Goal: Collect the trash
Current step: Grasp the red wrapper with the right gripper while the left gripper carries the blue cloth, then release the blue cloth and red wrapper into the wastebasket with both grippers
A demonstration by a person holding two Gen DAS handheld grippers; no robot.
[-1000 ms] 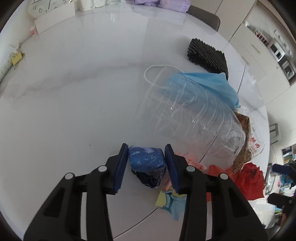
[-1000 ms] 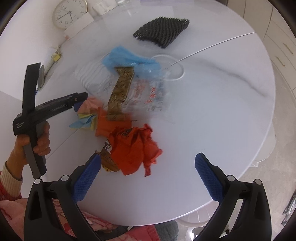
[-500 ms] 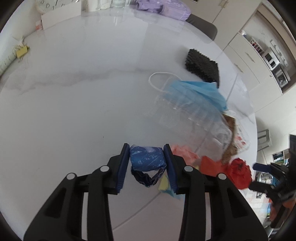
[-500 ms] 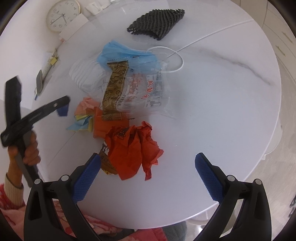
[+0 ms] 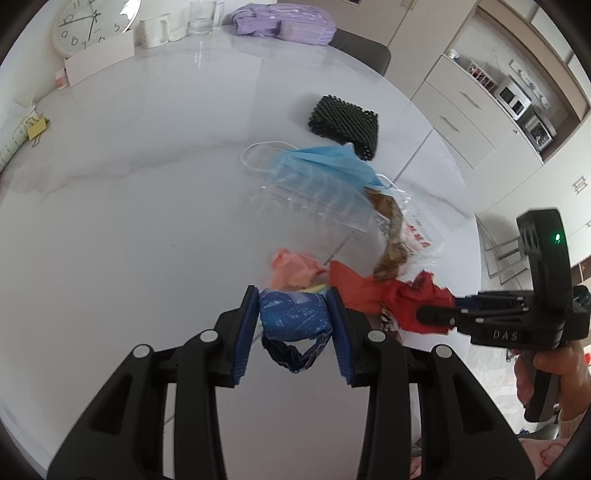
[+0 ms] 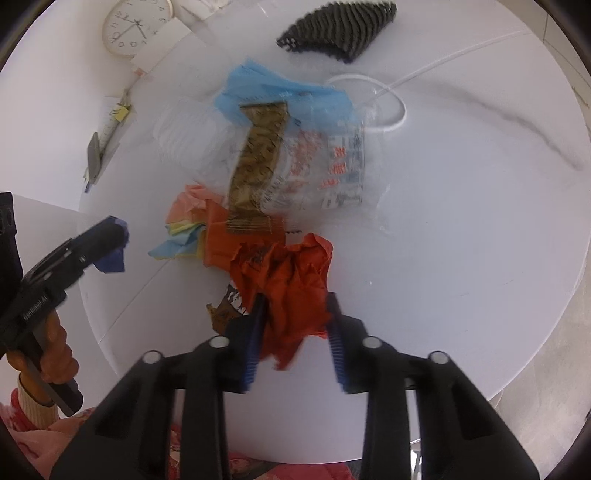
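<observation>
The left gripper (image 5: 293, 325) is gripping a blue wad (image 5: 293, 319) above the table (image 5: 129, 206) while the right gripper (image 6: 295, 328), jaws just closing, is pinching the red wrapper (image 6: 291, 288), leaving the mask (image 6: 280, 96), clear bag (image 6: 321, 166) and paper scraps (image 6: 188, 210) uncollected.

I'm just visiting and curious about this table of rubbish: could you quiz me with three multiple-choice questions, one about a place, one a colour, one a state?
1. Where is the black mesh pad?
A. beyond the blue mask
B. under the clock
C. in a gripper

2. What colour is the wrapper in the left gripper?
A. green
B. dark blue
C. white

3. The right gripper is:
A. wide open
B. out of view
C. closed on the red wrapper

Answers: 1 A, it lies farther across the table; 2 B, starry dark blue between the pads; 3 C, the jaws, just closing, pinch red paper.
</observation>
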